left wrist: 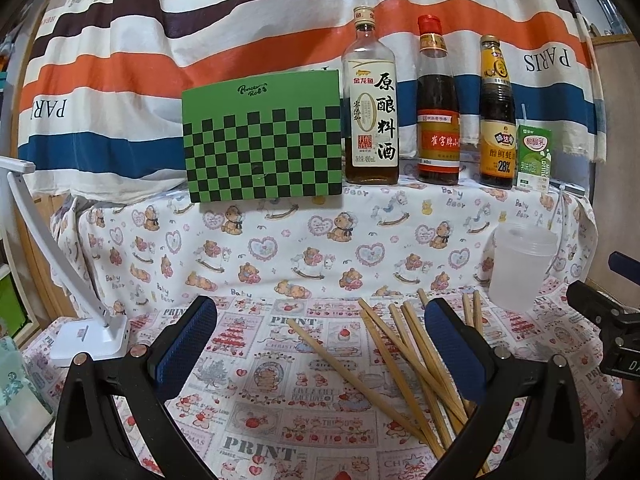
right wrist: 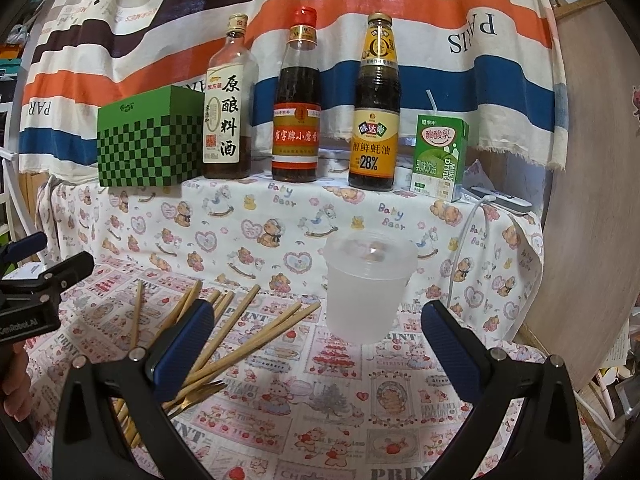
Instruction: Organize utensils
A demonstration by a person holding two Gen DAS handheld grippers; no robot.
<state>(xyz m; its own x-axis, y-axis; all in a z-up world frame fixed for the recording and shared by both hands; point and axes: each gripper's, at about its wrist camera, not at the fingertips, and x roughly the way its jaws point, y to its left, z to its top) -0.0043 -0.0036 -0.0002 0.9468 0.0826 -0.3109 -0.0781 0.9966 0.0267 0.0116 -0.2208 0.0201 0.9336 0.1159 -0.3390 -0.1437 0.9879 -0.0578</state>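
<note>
Basically nothing is being sorted yet: the left gripper [left wrist: 320,344] is being held with jaws apart, empty, over the chopsticks [left wrist: 412,356] scattered on the bench; the frosted cup [right wrist: 366,290] is sitting empty; the right gripper [right wrist: 318,344] is likewise gaping.

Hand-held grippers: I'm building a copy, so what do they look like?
Both the left hand-held gripper and the right hand-held gripper have black plastic arms with silver rivets and two fingers faced with blue textured pads. The left's black body bears white lettering, partly hidden.
</note>
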